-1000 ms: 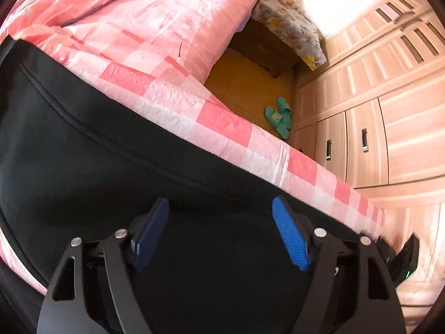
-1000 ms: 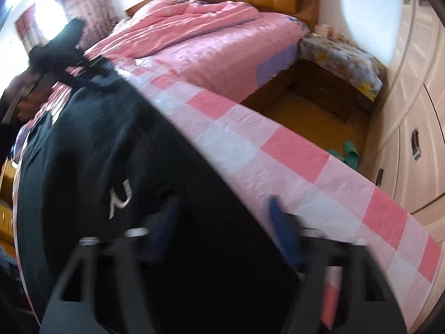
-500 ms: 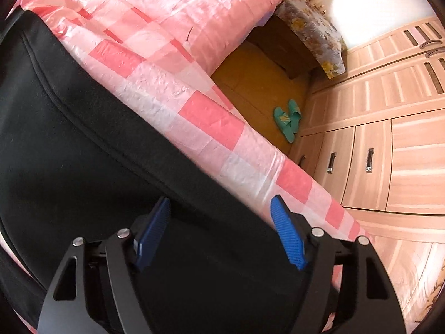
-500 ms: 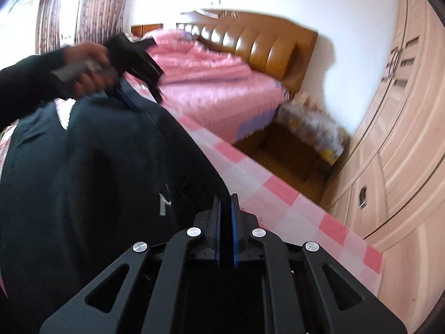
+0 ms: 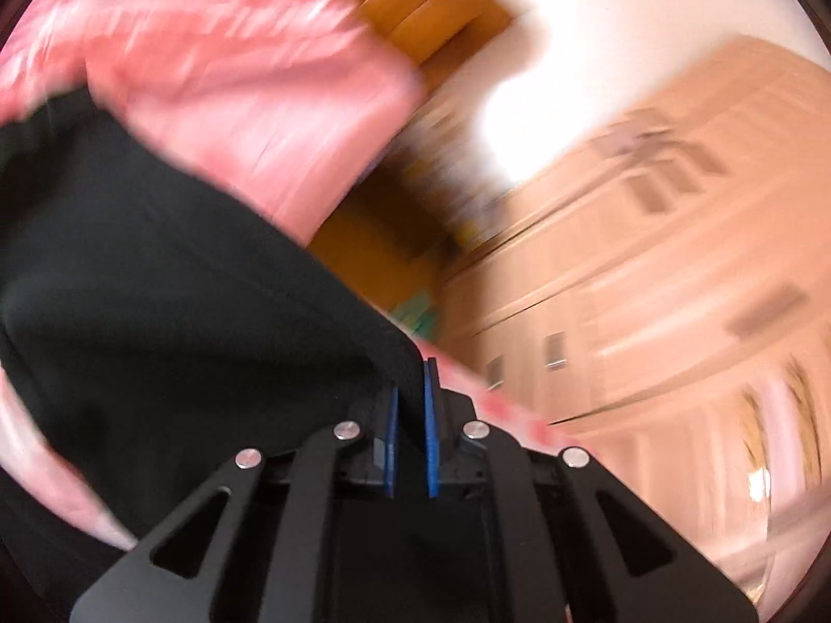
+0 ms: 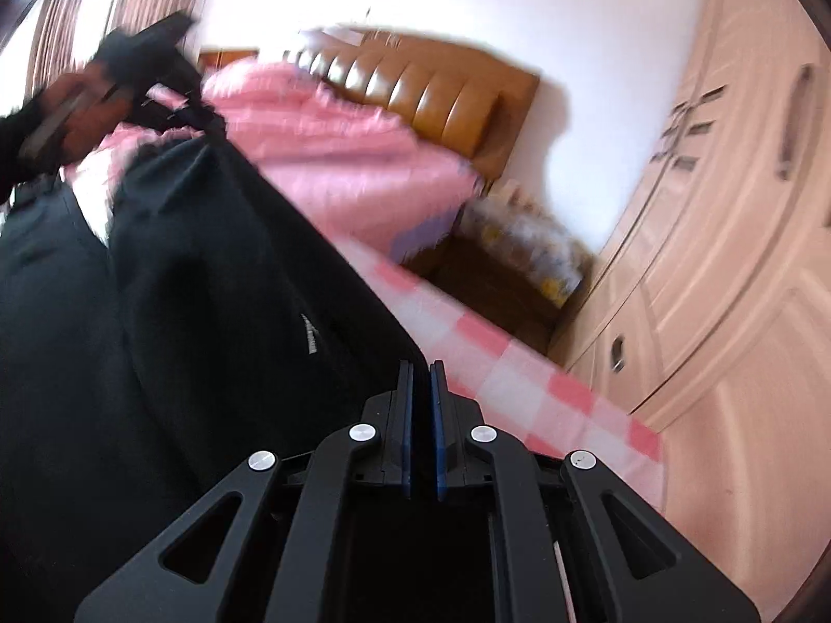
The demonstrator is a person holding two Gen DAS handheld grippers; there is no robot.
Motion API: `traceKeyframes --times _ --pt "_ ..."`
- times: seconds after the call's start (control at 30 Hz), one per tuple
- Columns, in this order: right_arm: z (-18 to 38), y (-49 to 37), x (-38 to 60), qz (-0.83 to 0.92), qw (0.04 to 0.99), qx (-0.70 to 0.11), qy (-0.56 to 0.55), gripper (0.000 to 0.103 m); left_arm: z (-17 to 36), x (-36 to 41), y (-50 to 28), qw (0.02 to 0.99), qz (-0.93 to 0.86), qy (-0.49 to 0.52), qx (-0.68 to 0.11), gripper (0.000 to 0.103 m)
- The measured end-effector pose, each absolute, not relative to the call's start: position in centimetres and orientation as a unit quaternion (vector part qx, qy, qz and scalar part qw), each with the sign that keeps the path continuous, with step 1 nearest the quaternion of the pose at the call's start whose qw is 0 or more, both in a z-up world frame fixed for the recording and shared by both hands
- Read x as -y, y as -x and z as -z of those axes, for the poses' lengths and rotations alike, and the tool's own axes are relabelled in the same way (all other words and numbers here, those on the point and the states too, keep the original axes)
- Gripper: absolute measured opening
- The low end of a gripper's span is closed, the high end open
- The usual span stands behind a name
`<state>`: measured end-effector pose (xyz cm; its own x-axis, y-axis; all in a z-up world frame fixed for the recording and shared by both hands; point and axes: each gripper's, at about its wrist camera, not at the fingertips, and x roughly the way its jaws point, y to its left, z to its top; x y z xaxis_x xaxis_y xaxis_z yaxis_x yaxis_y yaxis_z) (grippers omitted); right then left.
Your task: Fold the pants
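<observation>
Black pants [image 6: 208, 311], spread on the pink checked bed [image 6: 498, 363] along its edge, with both the left gripper [image 5: 410, 394] and right gripper [image 6: 420, 379] clamped on raised folds of fabric.

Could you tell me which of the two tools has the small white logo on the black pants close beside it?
The right tool: the white logo sits just up-left of its shut blue pads. The left tool grips plain black pants.
</observation>
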<state>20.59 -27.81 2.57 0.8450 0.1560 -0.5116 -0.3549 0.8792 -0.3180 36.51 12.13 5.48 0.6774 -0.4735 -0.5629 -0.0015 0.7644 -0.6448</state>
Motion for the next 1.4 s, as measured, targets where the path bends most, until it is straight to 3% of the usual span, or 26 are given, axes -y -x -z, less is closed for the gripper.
traceKeyframes --times 0.07,0.17,0.33,0.4,0.6,0.63,0.7,0.73,0.77,0.8,0.83,1.03,1.2,1.4 --pt "-3.8 -15.0 27.1 -0.133 0.946 -0.195 0.222 0.009 -7.9 -13.4 -28.7 0.894 0.188 0.288 -0.289 0.008" --pt "-2.1 -7.6 25.7 -0.154 0.942 -0.177 0.24 0.009 -7.0 -15.8 -18.3 0.91 0.223 0.265 -0.228 0.008" --pt "8.4 -1.9 22.6 -0.192 0.897 -0.304 0.258 0.008 4.2 -18.4 -8.7 0.884 0.173 0.276 -0.336 0.008" --pt "9.2 -0.6 20.9 -0.174 0.889 -0.289 0.31 0.008 8.5 -19.1 -8.0 0.861 0.158 0.311 -0.37 0.008" --pt "7.5 -0.1 21.3 -0.172 0.892 -0.309 0.283 0.008 7.7 -18.7 -7.9 0.861 0.148 0.307 -0.376 0.009" --pt "7.6 0.1 21.4 -0.175 0.89 -0.316 0.28 0.008 7.4 -18.3 -8.1 0.862 0.144 0.299 -0.383 0.011" --pt "8.2 0.3 21.1 -0.176 0.886 -0.333 0.272 0.008 7.1 -17.7 -8.7 0.857 0.135 0.287 -0.405 0.034" --pt "8.6 0.3 20.9 -0.172 0.885 -0.337 0.272 0.008 7.3 -17.6 -9.2 0.856 0.13 0.286 -0.411 0.038" --pt "8.7 0.3 20.7 -0.169 0.886 -0.338 0.27 0.008 7.4 -17.3 -9.4 0.856 0.124 0.286 -0.413 0.037" --pt "8.2 0.2 20.1 -0.168 0.887 -0.337 0.267 0.008 7.4 -17.0 -9.4 0.856 0.123 0.285 -0.414 0.019" --pt "7.7 0.4 19.9 -0.165 0.89 -0.332 0.265 0.008 7.3 -16.8 -9.5 0.856 0.121 0.284 -0.416 0.01" --pt "5.3 2.6 19.7 -0.176 0.905 -0.304 0.239 0.008 3.3 -18.1 -7.0 0.878 0.13 0.279 -0.367 0.009" --pt "10.3 3.1 19.2 -0.178 0.882 -0.355 0.254 0.008 7.7 -18.5 -6.5 0.852 0.101 0.295 -0.421 0.009" --pt "7.9 3.8 18.8 -0.176 0.894 -0.333 0.241 0.008 6.3 -19.1 -5.5 0.862 0.102 0.304 -0.392 0.009"
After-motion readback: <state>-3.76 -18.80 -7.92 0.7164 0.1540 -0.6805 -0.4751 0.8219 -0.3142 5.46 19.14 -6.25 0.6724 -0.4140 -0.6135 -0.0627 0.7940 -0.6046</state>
